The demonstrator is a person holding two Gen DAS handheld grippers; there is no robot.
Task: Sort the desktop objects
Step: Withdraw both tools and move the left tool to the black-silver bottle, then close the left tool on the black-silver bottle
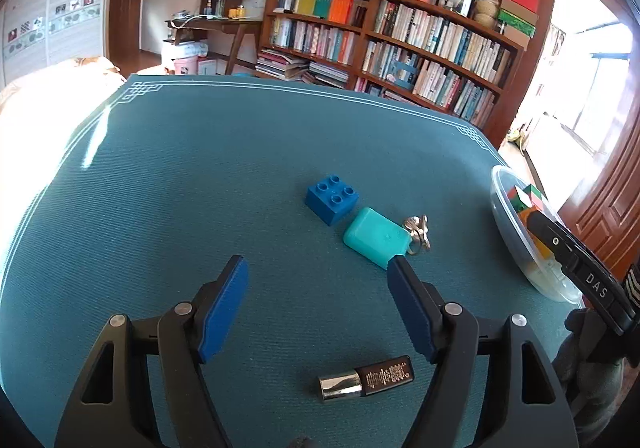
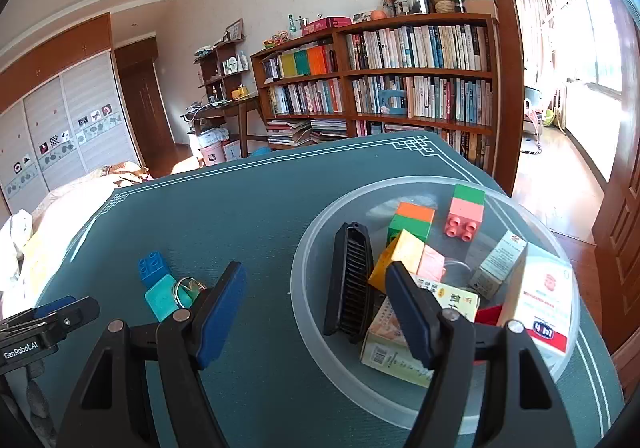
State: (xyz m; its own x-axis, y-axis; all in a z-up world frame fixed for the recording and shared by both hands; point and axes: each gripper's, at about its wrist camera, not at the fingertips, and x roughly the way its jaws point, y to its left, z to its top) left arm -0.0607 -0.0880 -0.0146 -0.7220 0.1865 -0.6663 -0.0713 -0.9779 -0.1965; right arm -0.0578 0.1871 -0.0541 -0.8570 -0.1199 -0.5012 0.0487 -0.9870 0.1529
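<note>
Left gripper point(image 1: 318, 280) open above dark tube point(image 1: 366, 378), right gripper point(image 2: 316, 286) open over clear bowl point(image 2: 320, 248)

"DAS" on my right gripper point(image 1: 592, 280) body; "GenRobot.AI" on my left gripper point(image 2: 24, 348); box print in bowl point(image 2: 320, 240) unreadable.

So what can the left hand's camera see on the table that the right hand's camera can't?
Only the left wrist view shows the small dark tube with a silver cap, lying between the open left gripper. Only the right wrist view shows the bowl's contents: a black comb-like piece, coloured blocks, small cartons. Both show the blue studded brick, the teal case with key rings, and the clear plastic bowl.
</note>
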